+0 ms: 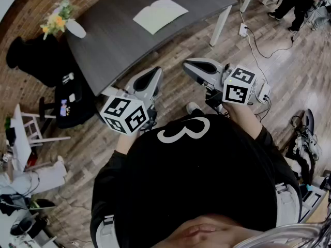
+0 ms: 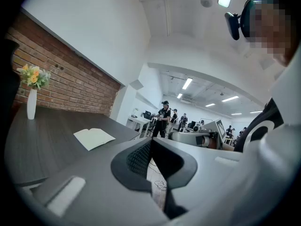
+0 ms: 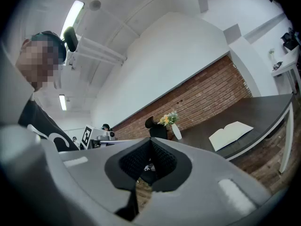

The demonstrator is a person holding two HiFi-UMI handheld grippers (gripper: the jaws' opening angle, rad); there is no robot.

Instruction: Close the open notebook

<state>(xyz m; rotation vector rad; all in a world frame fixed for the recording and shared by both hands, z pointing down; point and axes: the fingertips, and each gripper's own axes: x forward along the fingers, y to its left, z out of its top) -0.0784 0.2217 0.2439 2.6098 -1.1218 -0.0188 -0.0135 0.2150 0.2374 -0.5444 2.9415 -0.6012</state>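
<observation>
Vase of flowers (image 1: pixel 66 24) stands at the left end of the dark table (image 1: pixel 114 45); left gripper (image 1: pixel 155 74) is held in the air just short of the table's near edge, above the wood floor (image 1: pixel 289 71), its jaws together with nothing between them; notebook (image 1: pixel 160 14) lies open and flat toward the table's far right part, well apart from both grippers; right gripper (image 1: pixel 189 64) is held near the left one, also short of the table, its jaws pressed together and empty.
</observation>
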